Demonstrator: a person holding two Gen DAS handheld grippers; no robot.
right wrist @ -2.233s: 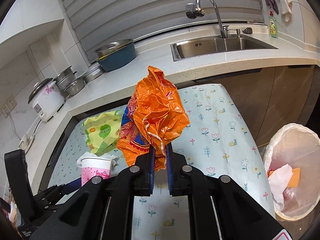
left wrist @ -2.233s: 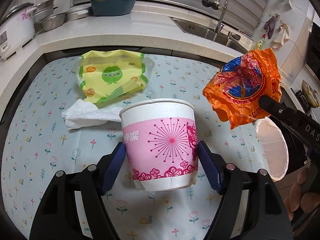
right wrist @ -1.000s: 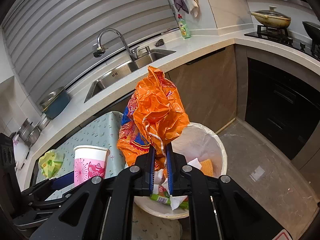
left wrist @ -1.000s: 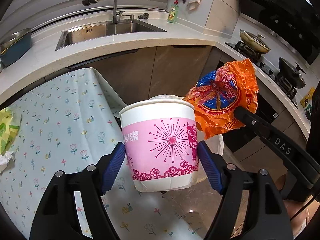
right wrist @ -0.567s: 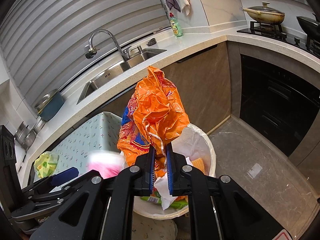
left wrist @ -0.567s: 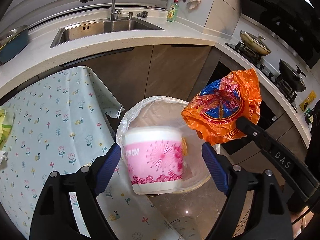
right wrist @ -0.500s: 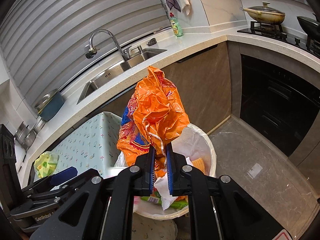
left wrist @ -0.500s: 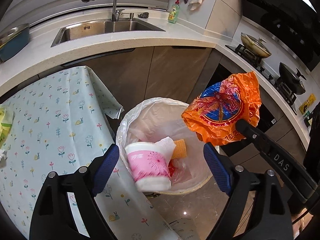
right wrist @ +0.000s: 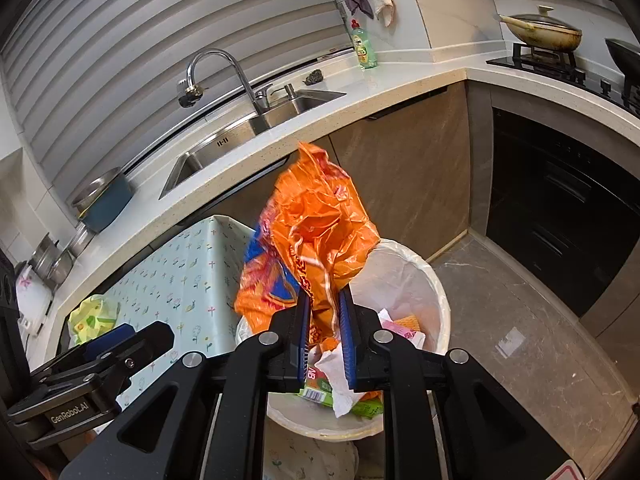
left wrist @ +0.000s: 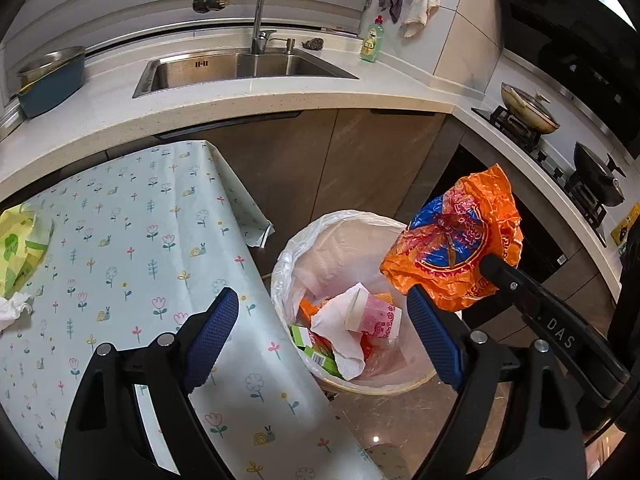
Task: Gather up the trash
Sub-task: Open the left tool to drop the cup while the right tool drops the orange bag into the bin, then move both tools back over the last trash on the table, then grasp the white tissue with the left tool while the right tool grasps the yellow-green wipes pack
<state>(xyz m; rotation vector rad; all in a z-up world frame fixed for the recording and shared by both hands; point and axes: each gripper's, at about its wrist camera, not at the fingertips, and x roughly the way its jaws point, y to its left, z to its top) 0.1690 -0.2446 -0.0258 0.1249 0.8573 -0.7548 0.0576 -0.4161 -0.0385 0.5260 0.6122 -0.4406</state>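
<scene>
Below the left claw (left wrist: 322, 334), whose jaws now stand apart, the pink cup (left wrist: 374, 320) it just dropped lies in the lined bin (left wrist: 320, 236), while the right claw (right wrist: 324, 330) stays clamped on the orange bag (right wrist: 320, 232) above it, likely next.

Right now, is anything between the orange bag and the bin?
Nothing visible. The right gripper holds the orange bag over the open bin; only trash already dropped, including the pink cup, lies below.
</scene>
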